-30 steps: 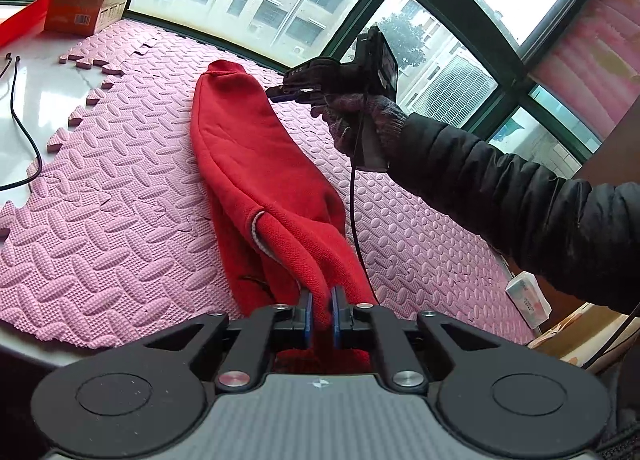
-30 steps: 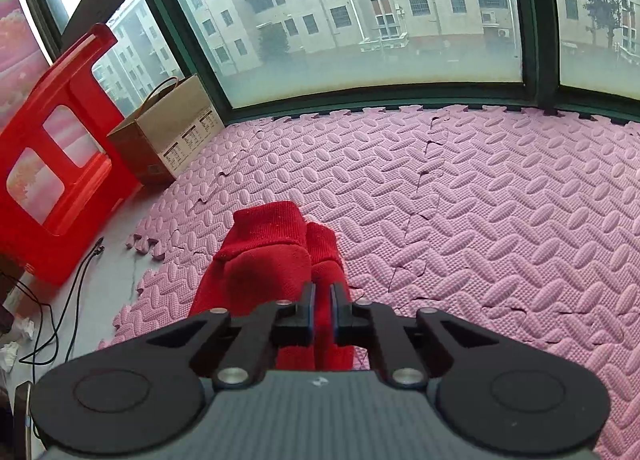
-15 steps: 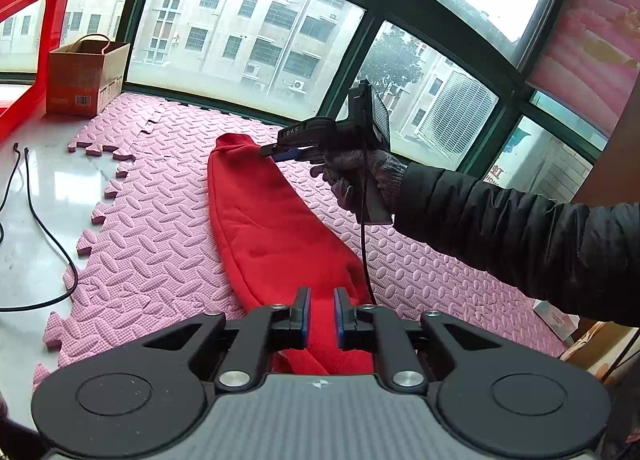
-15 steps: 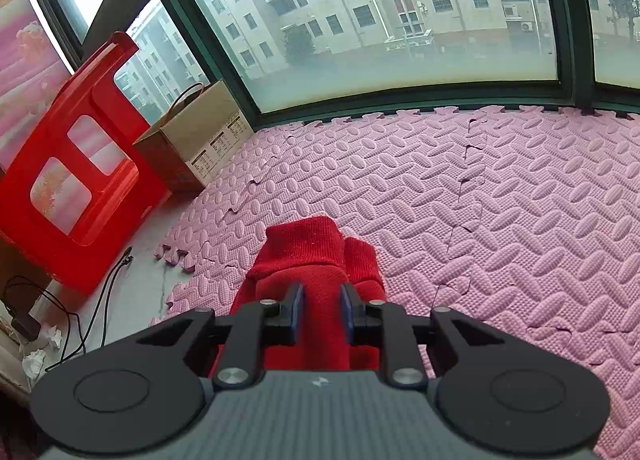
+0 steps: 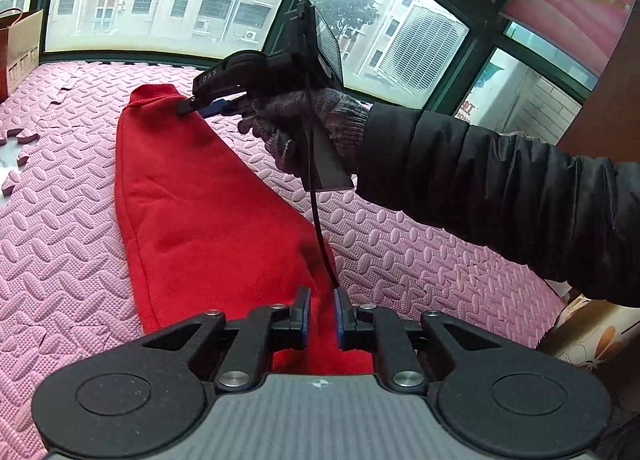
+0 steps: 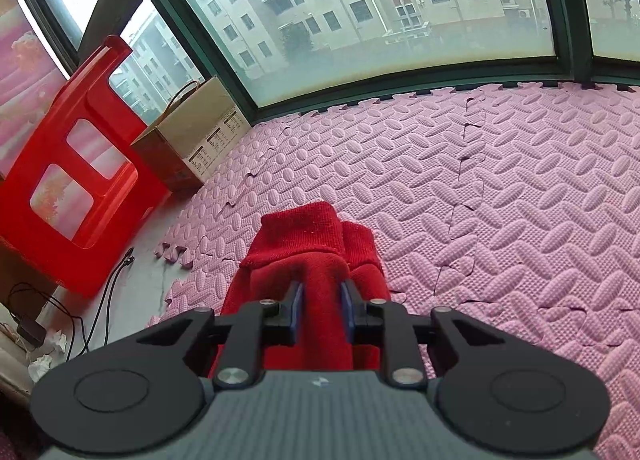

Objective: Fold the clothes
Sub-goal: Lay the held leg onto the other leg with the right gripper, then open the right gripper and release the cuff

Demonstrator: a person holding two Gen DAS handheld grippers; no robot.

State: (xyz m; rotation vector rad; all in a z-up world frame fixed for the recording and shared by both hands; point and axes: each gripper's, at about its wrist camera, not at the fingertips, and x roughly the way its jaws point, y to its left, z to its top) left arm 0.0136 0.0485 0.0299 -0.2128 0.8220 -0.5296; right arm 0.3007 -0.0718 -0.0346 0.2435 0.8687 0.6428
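Red knit garment (image 5: pixel 208 196) is lying as one long narrow strip on the pink foam mat (image 5: pixel 60 228), running from the near edge toward the window side.

Left wrist view: the left gripper (image 5: pixel 320 318) is sitting at the near end of the strip, jaws parted with a clear gap, red cloth showing between and under them; whether the pads are touching the fabric I cannot tell. A gloved hand (image 5: pixel 304 128) in a dark sleeve (image 5: pixel 500 188) is holding the right gripper (image 5: pixel 192 106) at the far end, its tips lying on or just over the cloth close to the ribbed cuff (image 5: pixel 154 94). A black cable (image 5: pixel 320 228) is hanging from that gripper across the garment.

Right wrist view: the right gripper's jaws are standing apart, a ridge of red cloth rising between them but not pinched. Two ribbed cuffs are lying almost stacked just ahead, the upper cuff (image 6: pixel 298 230) covering most of the lower cuff (image 6: pixel 360 244), which is peeking out to the right. A red plastic stool (image 6: pixel 76 184) and a cardboard box (image 6: pixel 188 144) are standing off the mat's left edge.

Judging progress: the lengthwise fold is looking done, with both halves lying one on the other and edges roughly lined up. Cross folds are looking outstanding, since the strip is lying at full length. Neither gripper is holding cloth firmly, so this is fitting either a release or a fresh approach.
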